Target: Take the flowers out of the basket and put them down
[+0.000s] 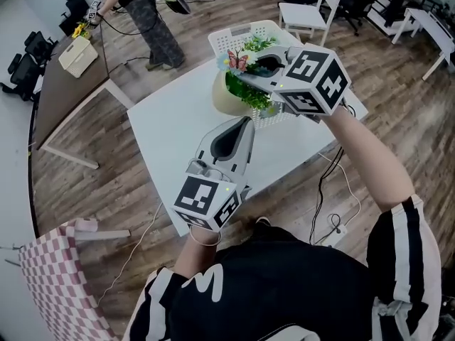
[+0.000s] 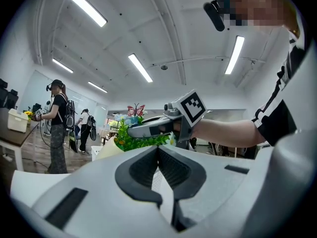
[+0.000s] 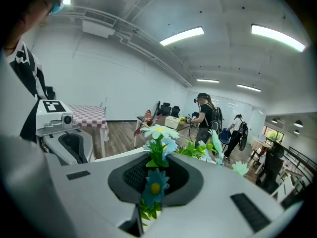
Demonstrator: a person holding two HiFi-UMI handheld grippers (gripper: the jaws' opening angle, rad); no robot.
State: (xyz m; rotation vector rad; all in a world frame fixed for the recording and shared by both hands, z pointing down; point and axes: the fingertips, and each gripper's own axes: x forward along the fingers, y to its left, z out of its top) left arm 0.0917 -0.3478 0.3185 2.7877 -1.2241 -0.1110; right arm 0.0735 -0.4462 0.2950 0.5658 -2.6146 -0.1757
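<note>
A: Head view first. What around the flowers?

B: In the upper middle, one white basket (image 1: 245, 35) at the far edge of one white table (image 1: 170, 119). Just in front of it, partly over its near rim, the flowers (image 1: 249, 91) in a cream wrap, one butterfly (image 1: 237, 60) on top. From the right, the right gripper (image 1: 250, 73) lying across the green and covering a part of it. Cannot tell whether the wrap touches the table.

A: And further away?

B: At the left edge one brown table (image 1: 67, 91) with one cream box (image 1: 77, 55), and near it one person (image 1: 146, 20) standing. In the upper right, one white chair (image 1: 309, 9). In the lower left, one checked cloth (image 1: 50, 283). In the middle, the left gripper (image 1: 245, 123), pointing toward the wrap but apart from it.

A: Left gripper view?

B: Jaws pressed together, nothing between them. Behind, in the centre, the right gripper and the flowers seen from the side, butterfly on top. At the left two persons, not one. Only here so plain: the long ceiling lights (image 2: 140, 67).

A: Right gripper view?

B: Clenched on the stems. One blue flower (image 3: 155, 185) low between the jaws, one white flower (image 3: 159, 132) above it. Only here the grip itself plainly seen. At the left the left gripper, with the checked cloth behind. Right of centre again two persons.
</note>
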